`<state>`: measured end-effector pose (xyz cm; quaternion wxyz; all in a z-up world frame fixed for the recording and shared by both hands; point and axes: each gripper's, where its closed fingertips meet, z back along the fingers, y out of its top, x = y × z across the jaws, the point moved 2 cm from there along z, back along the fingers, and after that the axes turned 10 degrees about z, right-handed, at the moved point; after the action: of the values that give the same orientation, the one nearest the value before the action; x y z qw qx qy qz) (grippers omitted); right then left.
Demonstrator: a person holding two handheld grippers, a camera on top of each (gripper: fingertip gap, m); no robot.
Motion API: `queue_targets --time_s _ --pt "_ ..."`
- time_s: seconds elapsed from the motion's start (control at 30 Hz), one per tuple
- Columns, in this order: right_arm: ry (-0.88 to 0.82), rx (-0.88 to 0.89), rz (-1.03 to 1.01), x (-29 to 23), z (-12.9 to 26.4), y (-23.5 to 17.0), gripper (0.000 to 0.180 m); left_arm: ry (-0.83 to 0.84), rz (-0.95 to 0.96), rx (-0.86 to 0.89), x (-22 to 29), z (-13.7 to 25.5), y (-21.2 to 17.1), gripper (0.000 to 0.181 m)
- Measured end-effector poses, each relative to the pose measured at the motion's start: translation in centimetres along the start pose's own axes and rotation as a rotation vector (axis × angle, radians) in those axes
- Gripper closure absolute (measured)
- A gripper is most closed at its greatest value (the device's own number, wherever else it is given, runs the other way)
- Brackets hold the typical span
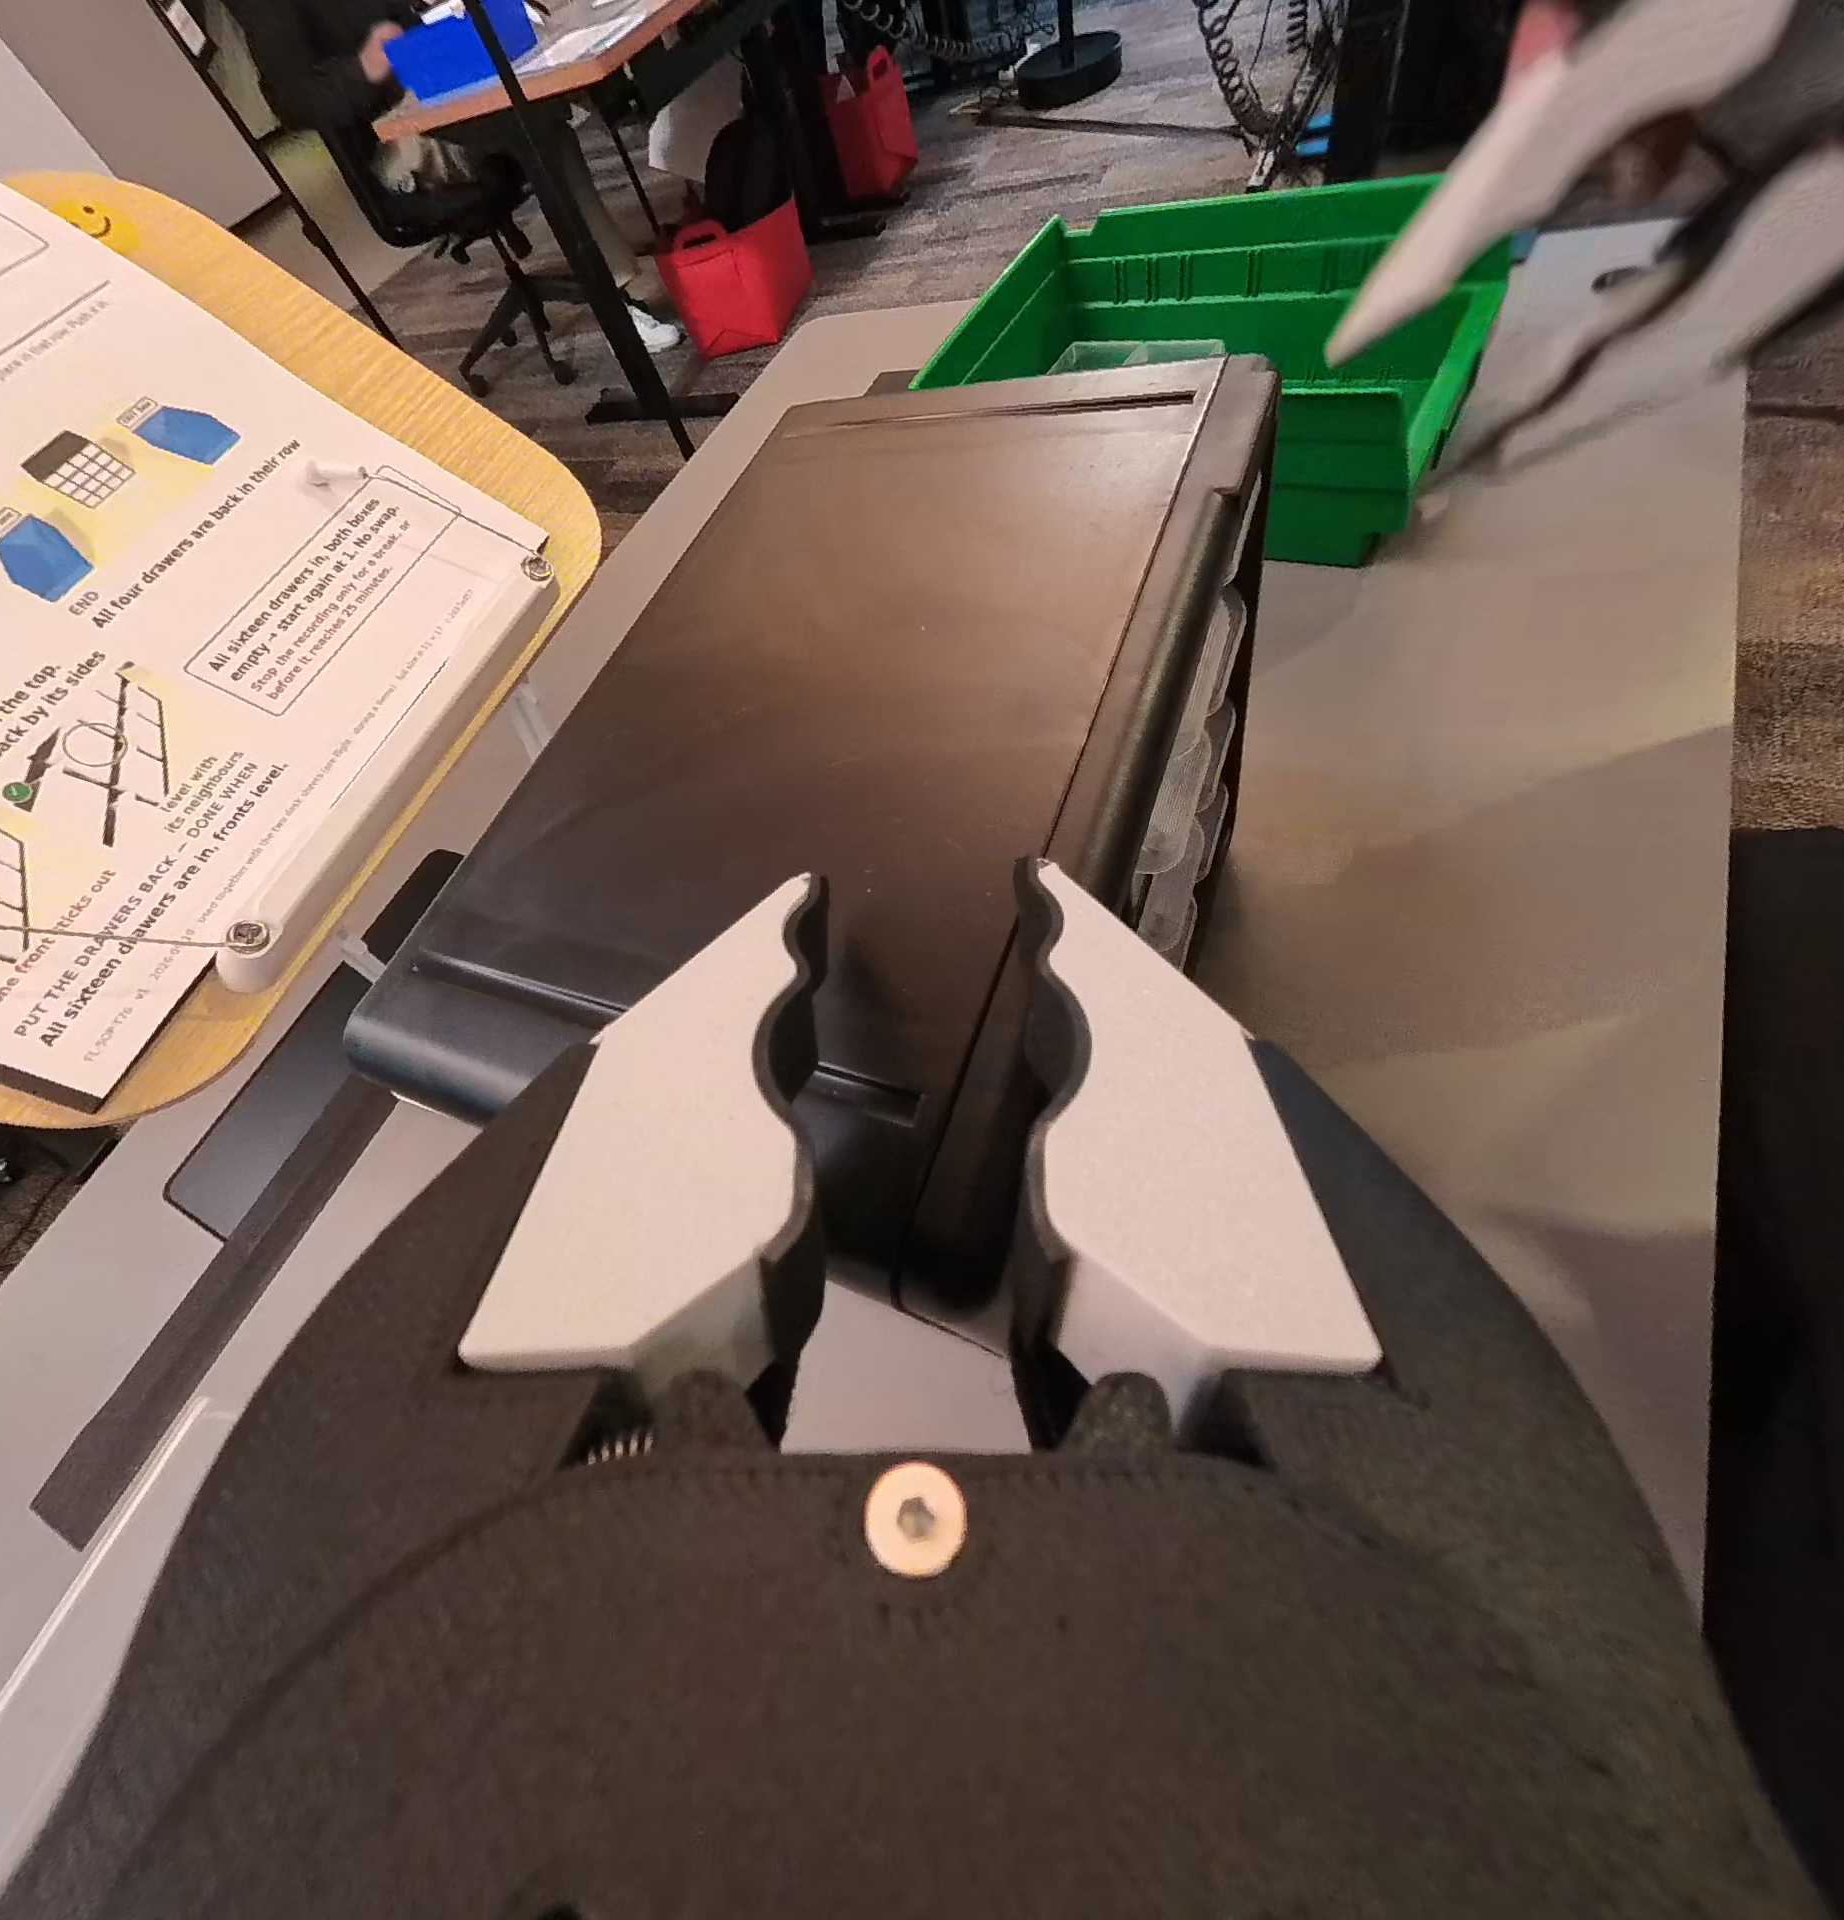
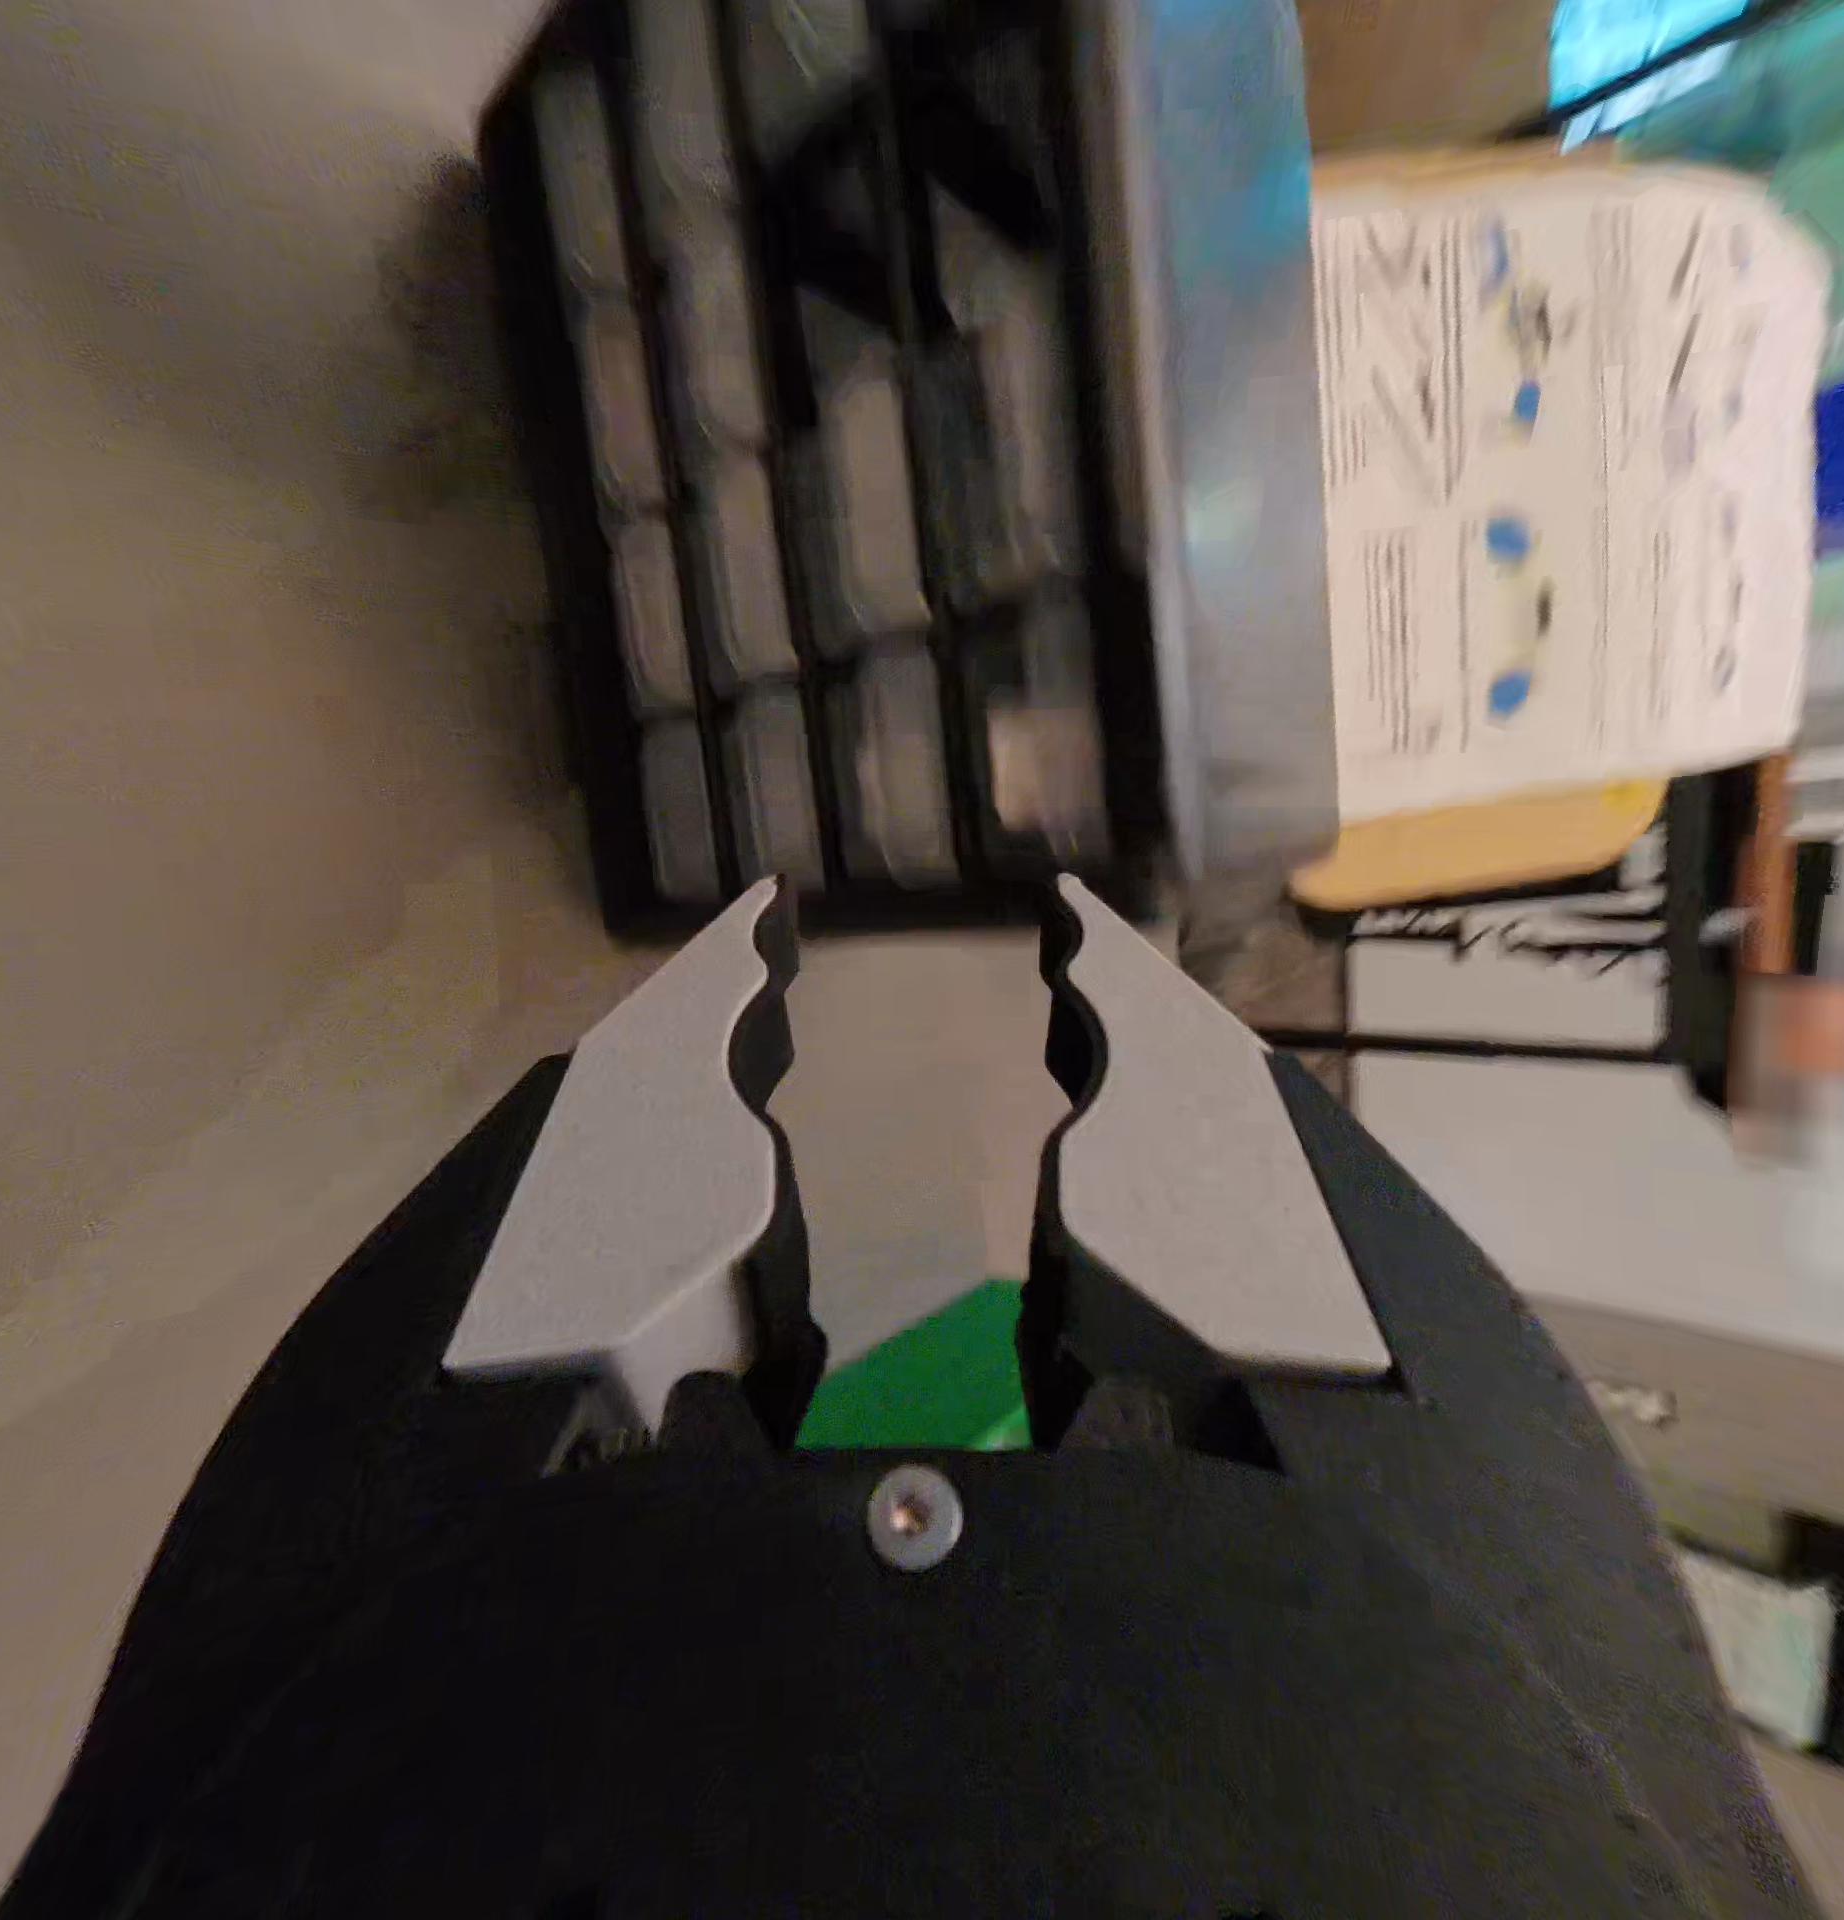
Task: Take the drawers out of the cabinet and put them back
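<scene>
A green bin (image 1: pixel 1261 343) sits on the grey table (image 1: pixel 1469 779), an instruction sheet (image 1: pixel 170 623) on a wooden board (image 1: pixel 544 488) alongside

Even indoor light, soft glare on the cabinet (image 1: pixel 876 665) top; right wrist view heavily motion-blurred, edges distorted.

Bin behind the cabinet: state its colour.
Bright green bin, clearest in the left wrist view, beyond the black cabinet.

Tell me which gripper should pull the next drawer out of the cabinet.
Probably right. The right gripper is open and faces the drawer fronts of the cabinet; the left gripper hangs over the cabinet's top, away from them.
</scene>
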<state>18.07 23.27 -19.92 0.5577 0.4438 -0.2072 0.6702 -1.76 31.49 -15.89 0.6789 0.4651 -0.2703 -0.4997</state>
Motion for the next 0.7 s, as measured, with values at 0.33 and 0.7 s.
queue_targets --time_s 0.33,0.7 --pt "-0.211 0.112 0.347 -5.8 -10.6 10.4 0.144 0.002 -0.011 0.010 0.0 0.0 0.0 0.145" --pt "-0.328 0.086 0.372 -4.6 -13.7 10.1 0.168 -0.003 -0.019 0.016 0.0 0.0 0.0 0.146"
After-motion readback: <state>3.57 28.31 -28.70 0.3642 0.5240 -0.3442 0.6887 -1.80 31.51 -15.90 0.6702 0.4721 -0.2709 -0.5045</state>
